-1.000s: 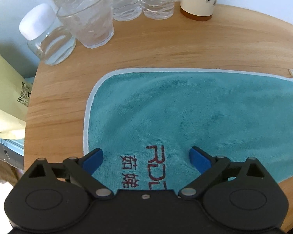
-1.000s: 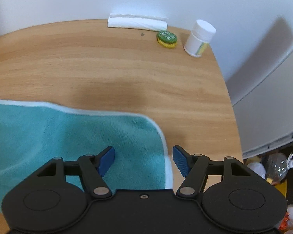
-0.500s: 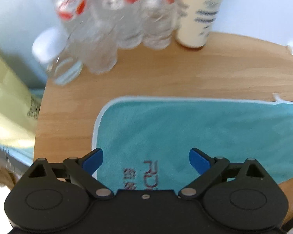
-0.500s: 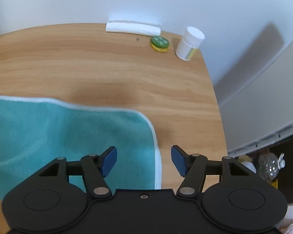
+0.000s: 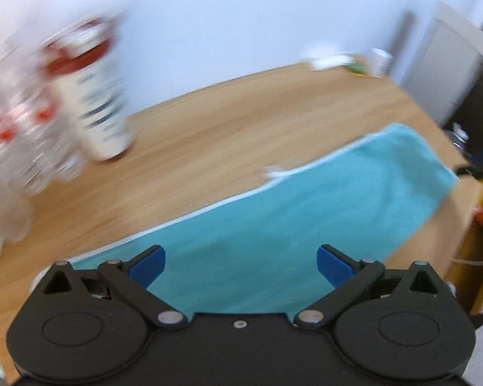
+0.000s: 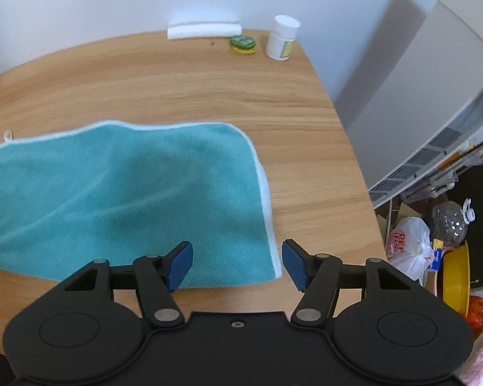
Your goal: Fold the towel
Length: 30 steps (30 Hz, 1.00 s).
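The teal towel [image 6: 119, 189] lies flat on the wooden table [image 6: 183, 80]; the right gripper [image 6: 237, 262] hangs above its near right corner, fingers apart and empty; the left gripper [image 5: 241, 265] hangs over the towel's long edge, fingers wide apart, nothing between them.

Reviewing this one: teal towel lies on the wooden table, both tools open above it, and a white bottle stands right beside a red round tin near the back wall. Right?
Not quite. The tin beside the white bottle is green and yellow, not red, as the right wrist view shows. The rest holds: the teal towel lies on the wooden table, with the left tool and right tool open above it.
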Motion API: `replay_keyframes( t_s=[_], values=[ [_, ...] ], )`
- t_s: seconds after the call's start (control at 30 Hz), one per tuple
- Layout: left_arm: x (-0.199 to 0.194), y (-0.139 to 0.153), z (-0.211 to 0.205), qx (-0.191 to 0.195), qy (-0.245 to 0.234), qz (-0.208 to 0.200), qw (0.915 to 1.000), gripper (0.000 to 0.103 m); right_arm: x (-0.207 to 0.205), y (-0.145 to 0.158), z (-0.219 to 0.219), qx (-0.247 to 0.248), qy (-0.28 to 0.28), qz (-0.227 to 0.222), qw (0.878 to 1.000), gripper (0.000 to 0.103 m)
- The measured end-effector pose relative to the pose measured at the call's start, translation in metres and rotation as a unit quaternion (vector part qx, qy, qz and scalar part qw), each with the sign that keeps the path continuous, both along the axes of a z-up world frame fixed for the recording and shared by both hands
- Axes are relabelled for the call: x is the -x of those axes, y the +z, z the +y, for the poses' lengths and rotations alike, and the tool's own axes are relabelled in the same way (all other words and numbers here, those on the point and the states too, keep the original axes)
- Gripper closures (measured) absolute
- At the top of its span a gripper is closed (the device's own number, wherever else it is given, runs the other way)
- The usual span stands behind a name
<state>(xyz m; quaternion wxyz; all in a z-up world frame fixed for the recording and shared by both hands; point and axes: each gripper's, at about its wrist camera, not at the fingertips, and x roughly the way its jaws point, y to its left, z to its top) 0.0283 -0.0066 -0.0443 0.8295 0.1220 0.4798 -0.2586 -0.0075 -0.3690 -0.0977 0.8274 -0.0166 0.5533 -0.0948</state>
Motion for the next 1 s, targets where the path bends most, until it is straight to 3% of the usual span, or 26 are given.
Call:
replay_keyframes(
  t_s=[0.17, 0.4, 0.53, 0.73, 1.0],
  values=[
    [0.02, -0.004, -0.074, 0.001, -0.045, 0.004, 0.999, 0.001, -0.014, 0.009, -0.016, -0.02, 0.02, 0.006, 1.0, 0.036],
    [0.021, -0.031, -0.173, -0.028, -0.036, 0.007, 0.9989, 0.001, -0.061, 0.0, -0.041, -0.054, 0.089, 0.024, 0.994, 0.036],
    [0.02, -0.046, -0.232, -0.049, -0.011, -0.002, 0.9987, 0.001, -0.102, -0.02, -0.073, -0.103, 0.162, 0.047, 0.98, 0.036],
    [0.032, -0.063, -0.311, -0.068, 0.012, 0.003, 0.9976, 0.001, -0.14, -0.034, -0.106, -0.196, 0.21, 0.08, 0.955, 0.036],
    [0.034, -0.076, -0.357, -0.094, 0.024, -0.005, 0.9953, 0.001, -0.15, -0.046, -0.094, -0.196, 0.283, 0.109, 0.933, 0.037]
  ],
)
